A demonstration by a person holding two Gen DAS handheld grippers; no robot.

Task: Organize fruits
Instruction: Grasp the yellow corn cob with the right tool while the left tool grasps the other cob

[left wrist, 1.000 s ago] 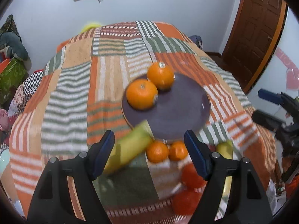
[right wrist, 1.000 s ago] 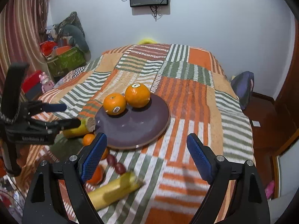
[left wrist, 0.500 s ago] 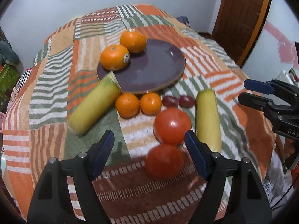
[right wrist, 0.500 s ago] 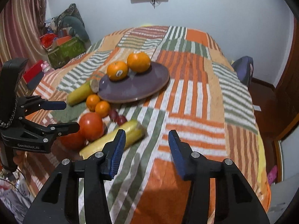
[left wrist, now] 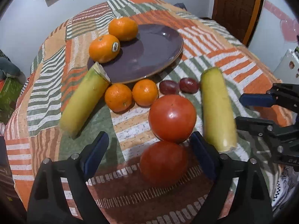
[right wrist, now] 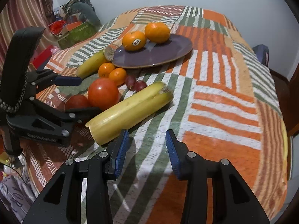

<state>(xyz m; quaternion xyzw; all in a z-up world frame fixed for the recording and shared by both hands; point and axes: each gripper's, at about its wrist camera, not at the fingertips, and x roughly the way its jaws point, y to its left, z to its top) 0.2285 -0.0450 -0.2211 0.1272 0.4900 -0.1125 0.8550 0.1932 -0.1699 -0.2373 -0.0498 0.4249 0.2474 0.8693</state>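
Observation:
A purple plate (left wrist: 149, 56) (right wrist: 168, 50) holds two large oranges (left wrist: 104, 48) (right wrist: 157, 29). In front of it on the patchwork cloth lie two small mandarins (left wrist: 118, 97), two dark grapes (left wrist: 188, 85), two tomatoes (left wrist: 172, 117) (right wrist: 102, 93) and two banana pieces (left wrist: 84, 100) (right wrist: 129, 110). My left gripper (left wrist: 149, 149) is open, its jaws on either side of the near tomato (left wrist: 163, 162). My right gripper (right wrist: 147, 149) is open and empty, just right of the near banana piece's cut end.
The right gripper shows in the left wrist view (left wrist: 265, 112); the left gripper shows in the right wrist view (right wrist: 46, 102). A wooden door (left wrist: 239, 7) stands at the far right. Boxes and clutter (right wrist: 74, 28) lie on the floor left of the table.
Both grippers have drawn back and lowered toward the near fruit. The left gripper now straddles the near tomato. The right gripper's jaws have narrowed and it has neared the banana piece.

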